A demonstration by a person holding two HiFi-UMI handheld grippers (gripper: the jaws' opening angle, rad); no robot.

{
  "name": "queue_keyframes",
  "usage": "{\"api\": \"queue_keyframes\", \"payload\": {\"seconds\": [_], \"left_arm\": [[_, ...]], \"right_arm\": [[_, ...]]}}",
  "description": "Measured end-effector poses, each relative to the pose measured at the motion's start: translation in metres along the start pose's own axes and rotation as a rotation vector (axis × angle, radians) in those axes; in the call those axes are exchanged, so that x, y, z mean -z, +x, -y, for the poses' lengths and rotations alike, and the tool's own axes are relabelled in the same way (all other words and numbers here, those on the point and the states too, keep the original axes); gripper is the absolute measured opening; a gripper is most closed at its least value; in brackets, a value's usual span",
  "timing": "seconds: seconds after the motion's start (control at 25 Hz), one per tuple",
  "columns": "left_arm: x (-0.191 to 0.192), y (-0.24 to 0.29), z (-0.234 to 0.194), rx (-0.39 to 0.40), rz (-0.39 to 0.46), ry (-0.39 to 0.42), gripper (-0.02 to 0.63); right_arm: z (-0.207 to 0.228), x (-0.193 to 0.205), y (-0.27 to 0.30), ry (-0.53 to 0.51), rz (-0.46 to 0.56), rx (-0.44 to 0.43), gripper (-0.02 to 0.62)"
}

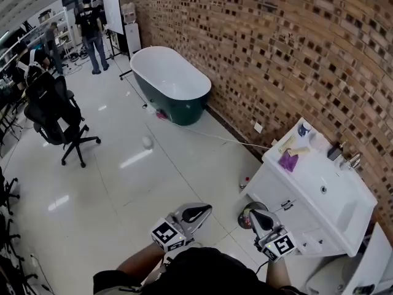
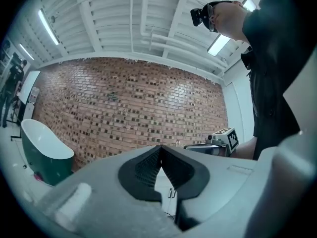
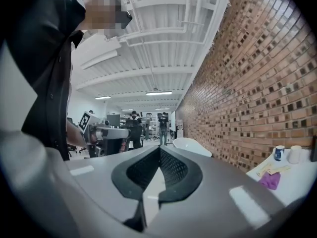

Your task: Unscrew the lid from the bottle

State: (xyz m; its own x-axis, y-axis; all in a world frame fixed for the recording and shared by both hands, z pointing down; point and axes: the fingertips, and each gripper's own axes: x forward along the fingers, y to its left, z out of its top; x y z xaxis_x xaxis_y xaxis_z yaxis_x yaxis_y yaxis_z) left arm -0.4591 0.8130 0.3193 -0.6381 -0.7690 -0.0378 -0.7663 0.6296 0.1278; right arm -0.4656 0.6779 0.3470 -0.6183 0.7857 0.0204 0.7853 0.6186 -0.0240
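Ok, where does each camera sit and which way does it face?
Head view: on the head, steeply down at bathtub and washbasin; left gripper and right gripper show.
Left gripper view: along its shut jaws at the brick wall; torso at right.
Right gripper view: along its shut jaws toward the bathtub; torso at left.
Shared: all show the bathtub; each gripper view shows the other gripper.

Washbasin [image 1: 331, 192] smooth, glossy white; tap [image 1: 352, 161] at its back edge shiny metal; purple cloth [image 1: 287, 161] on its counter soft, matt. Brick wall [image 1: 295, 54] behind it rough, matt; floor [image 1: 123, 189] before it glossy, mirroring lights; bathtub [image 1: 172, 78] well beyond it glossy white inside, dark outside. Shell of left gripper [image 2: 161, 150] matt grey plastic; pads [image 2: 147, 168] black, ribbed.
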Motion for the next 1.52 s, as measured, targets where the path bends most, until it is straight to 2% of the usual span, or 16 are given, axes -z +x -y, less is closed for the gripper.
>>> {"api": "queue_keyframes", "payload": {"seconds": [0.16,0.28,0.48,0.72,0.88,1.0,1.24,1.4,1.52], "left_arm": [[0.000,0.020,0.002,0.117,-0.021,0.008,0.003],[0.001,0.039,0.011,0.213,-0.035,0.003,0.003],[0.011,0.059,0.037,0.384,-0.071,-0.001,0.003],[0.029,0.086,0.074,0.564,-0.097,-0.034,0.003],[0.024,0.106,0.112,0.666,-0.078,-0.052,0.003],[0.025,0.110,0.136,0.738,-0.093,-0.031,0.003],[0.023,0.132,0.177,0.768,-0.080,-0.045,0.003],[0.021,0.144,0.212,0.783,-0.071,-0.008,0.003],[0.025,0.155,0.238,0.775,-0.086,-0.014,0.003]], "right_arm": [[0.008,0.002,-0.021,0.011,0.009,0.127,0.006],[0.010,-0.012,-0.039,0.045,0.076,0.222,0.006],[0.010,-0.016,-0.081,0.104,0.124,0.387,0.006],[-0.001,-0.011,-0.134,0.093,0.130,0.591,0.006],[-0.007,-0.017,-0.163,0.082,0.120,0.675,0.006],[-0.007,-0.025,-0.179,0.088,0.142,0.714,0.006],[-0.005,-0.037,-0.221,0.077,0.180,0.751,0.006],[0.003,-0.030,-0.264,0.066,0.162,0.768,0.005],[0.009,-0.026,-0.293,0.057,0.157,0.775,0.006]]}}
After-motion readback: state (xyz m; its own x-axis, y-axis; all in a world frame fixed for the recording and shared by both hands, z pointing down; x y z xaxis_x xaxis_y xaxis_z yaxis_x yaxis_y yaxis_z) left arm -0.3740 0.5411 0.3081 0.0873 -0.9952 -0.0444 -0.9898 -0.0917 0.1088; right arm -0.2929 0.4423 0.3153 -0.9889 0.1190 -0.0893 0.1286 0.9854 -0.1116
